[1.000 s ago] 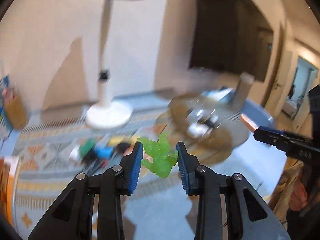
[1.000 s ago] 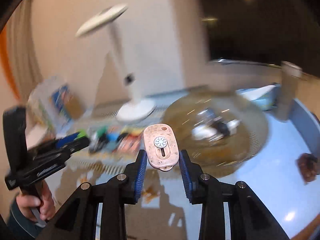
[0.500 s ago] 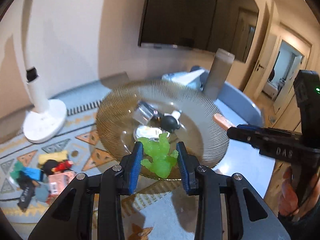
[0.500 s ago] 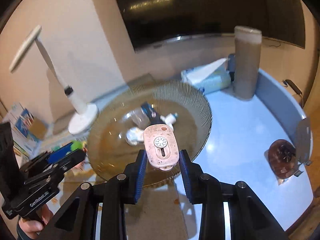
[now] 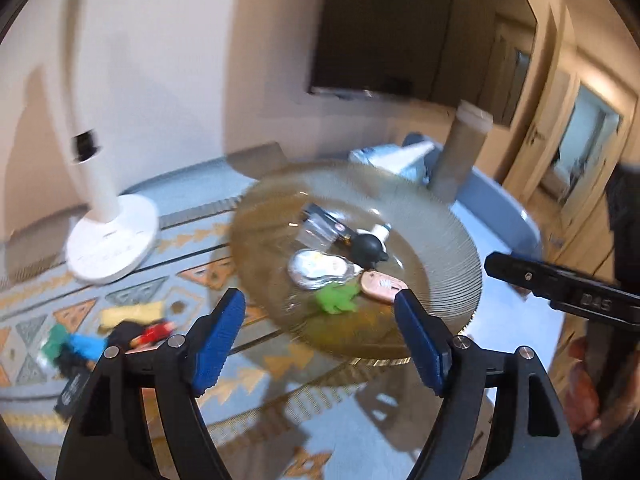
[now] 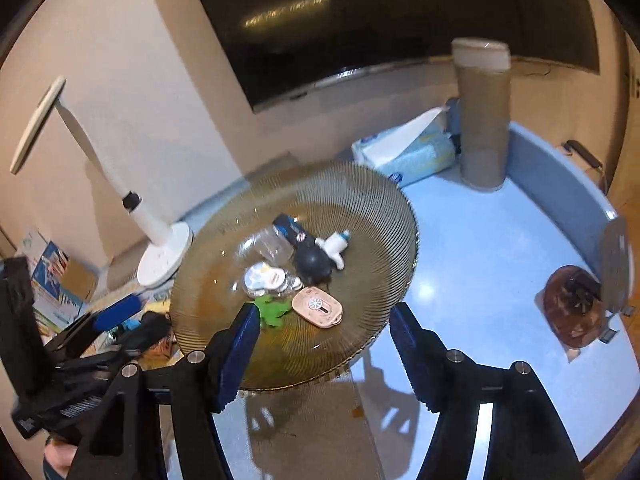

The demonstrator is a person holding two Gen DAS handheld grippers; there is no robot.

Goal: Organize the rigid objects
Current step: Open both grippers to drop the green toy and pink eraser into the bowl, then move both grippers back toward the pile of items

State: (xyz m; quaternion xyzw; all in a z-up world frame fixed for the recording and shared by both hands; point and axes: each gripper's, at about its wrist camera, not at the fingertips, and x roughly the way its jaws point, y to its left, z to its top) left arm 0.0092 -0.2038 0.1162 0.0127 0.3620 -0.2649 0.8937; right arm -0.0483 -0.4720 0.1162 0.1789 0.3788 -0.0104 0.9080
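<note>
Both grippers, left gripper [image 5: 316, 320] and right gripper [image 6: 322, 326], hang over the ribbed glass bowl [image 6: 384, 216], jaws opening, nothing between. Green figure [image 6: 272, 310] and pink tag [image 6: 318, 306] lie inside near its front rim.

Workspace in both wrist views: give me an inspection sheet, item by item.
Surface: round blue table, patterned mat on its left part.
Job's things: green toy and pink tag lie in the ribbed glass bowl with other small pieces.
Clutter: toy pile, lamp, tissue pack, cardboard tube, brown object.
Grippers: left tool and right tool opening, nothing between the pads.
Cables: nothing seen.
Surroundings: wall television, doorway.
</note>
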